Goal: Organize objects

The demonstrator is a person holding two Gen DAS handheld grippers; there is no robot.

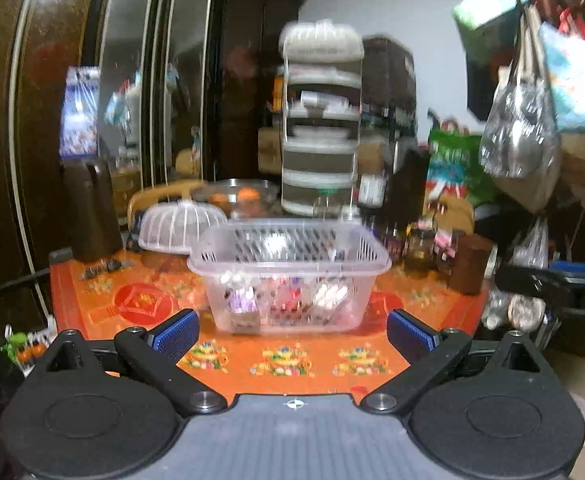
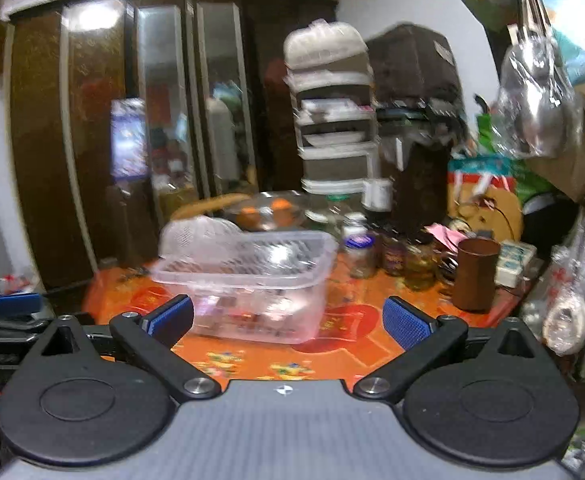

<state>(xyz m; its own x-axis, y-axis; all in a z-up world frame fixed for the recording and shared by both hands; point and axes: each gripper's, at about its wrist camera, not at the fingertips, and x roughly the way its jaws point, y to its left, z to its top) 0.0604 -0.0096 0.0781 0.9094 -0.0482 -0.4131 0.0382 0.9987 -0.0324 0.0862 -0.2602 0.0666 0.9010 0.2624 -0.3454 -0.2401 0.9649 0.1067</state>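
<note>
A clear plastic basket (image 1: pixel 288 258) with slotted walls stands on the orange patterned tablecloth (image 1: pixel 284 360). Several small packets (image 1: pixel 288 300) lie in its bottom. My left gripper (image 1: pixel 292 334) is open and empty, just in front of the basket. In the right wrist view the basket (image 2: pixel 248 276) sits ahead and a little left. My right gripper (image 2: pixel 288 320) is open and empty, its left pad near the basket's front wall. The left gripper's blue pad (image 2: pixel 16 304) shows at the far left of that view. Both views are blurred.
A white mesh food cover (image 1: pixel 180 226) and a glass bowl (image 1: pixel 238 196) stand behind the basket. Jars (image 2: pixel 358 252) and a brown cup (image 2: pixel 474 274) stand at the right. A tall stacked white rack (image 1: pixel 320 120), a dark cabinet (image 1: pixel 132 80) and hanging bags (image 1: pixel 520 128) surround the table.
</note>
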